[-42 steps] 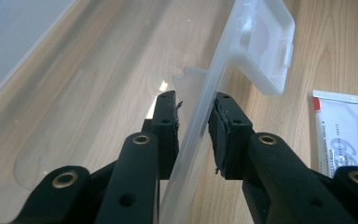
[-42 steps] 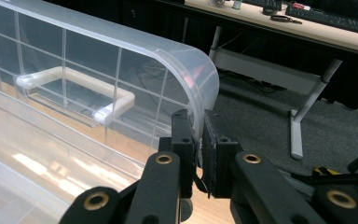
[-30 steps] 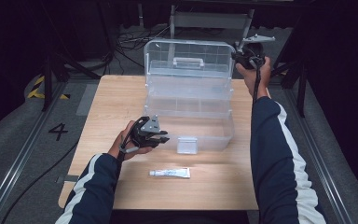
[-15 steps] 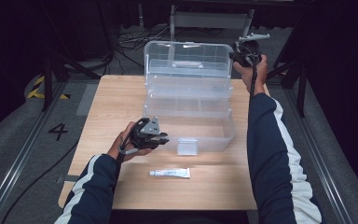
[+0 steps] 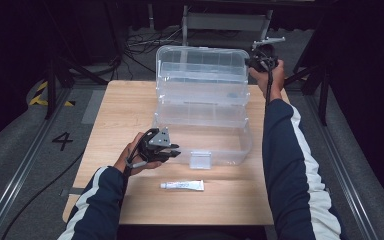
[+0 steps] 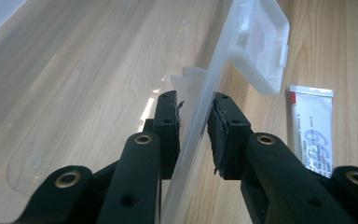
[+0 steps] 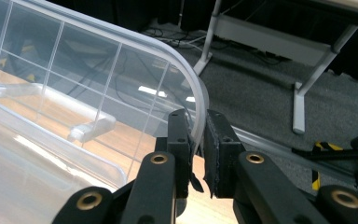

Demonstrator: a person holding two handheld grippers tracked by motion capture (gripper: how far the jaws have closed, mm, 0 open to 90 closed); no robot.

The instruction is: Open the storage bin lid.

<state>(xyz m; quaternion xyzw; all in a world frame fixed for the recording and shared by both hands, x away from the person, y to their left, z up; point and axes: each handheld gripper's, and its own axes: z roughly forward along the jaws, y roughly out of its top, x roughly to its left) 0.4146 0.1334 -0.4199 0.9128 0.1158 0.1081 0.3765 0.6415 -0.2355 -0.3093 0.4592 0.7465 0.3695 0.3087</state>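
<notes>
high view: your right gripper [image 5: 260,61], clamping the lid [image 5: 200,62], is lowering slightly, closing the box [image 5: 202,135] while the left gripper [image 5: 172,150] is pinching its front wall.

clear glossy plastic box [image 5: 202,107], wood-grain table [image 5: 125,115]

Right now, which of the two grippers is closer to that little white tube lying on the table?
Left. The left gripper grips the clear box's front wall, just above the tube in the high view. The right gripper clamps the raised lid's far corner, across the box.

Clear box [image 5: 200,100]; white tube [image 5: 182,185]; black grippers; light wood table [image 5: 120,110].
</notes>
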